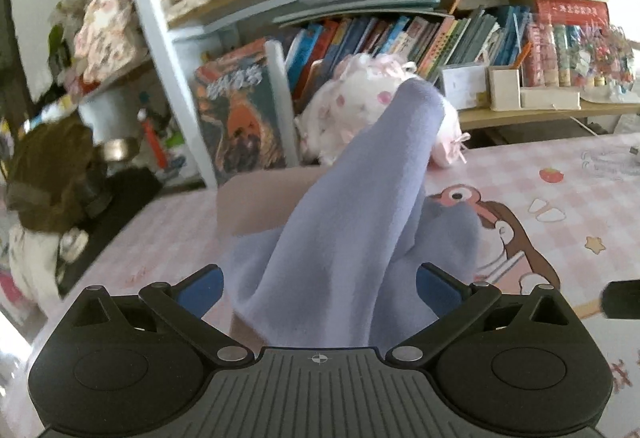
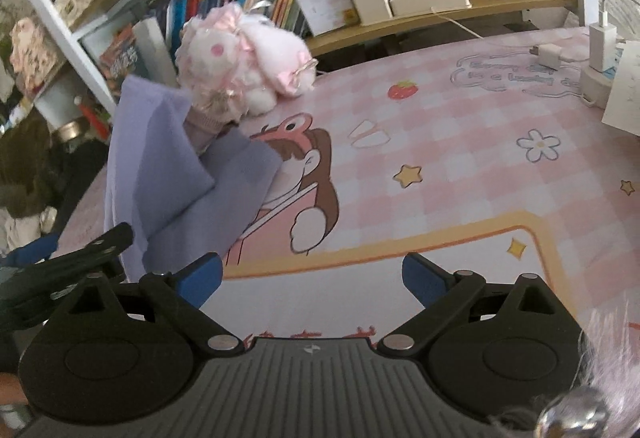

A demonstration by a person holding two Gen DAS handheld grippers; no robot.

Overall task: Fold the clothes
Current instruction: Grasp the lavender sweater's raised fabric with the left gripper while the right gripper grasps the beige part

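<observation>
A lavender cloth [image 1: 352, 222] hangs in a raised fold over the pink checked table mat [image 1: 560, 174]. In the left wrist view the cloth fills the gap between my left gripper's [image 1: 320, 288] blue fingers [image 1: 202, 292], which stand wide apart; whether they pinch it is hidden. In the right wrist view the same cloth [image 2: 168, 174] rises at the left, beside the left gripper's black arm [image 2: 80, 258]. My right gripper [image 2: 312, 278] is open and empty above the mat [image 2: 460, 166], right of the cloth.
A pink and white plush toy [image 2: 244, 66] sits behind the cloth at the table's back edge. Bookshelves [image 1: 400, 38] full of books stand behind. Chargers and cables [image 2: 580, 54] lie at the far right. A brown plush [image 1: 52, 174] sits at the left.
</observation>
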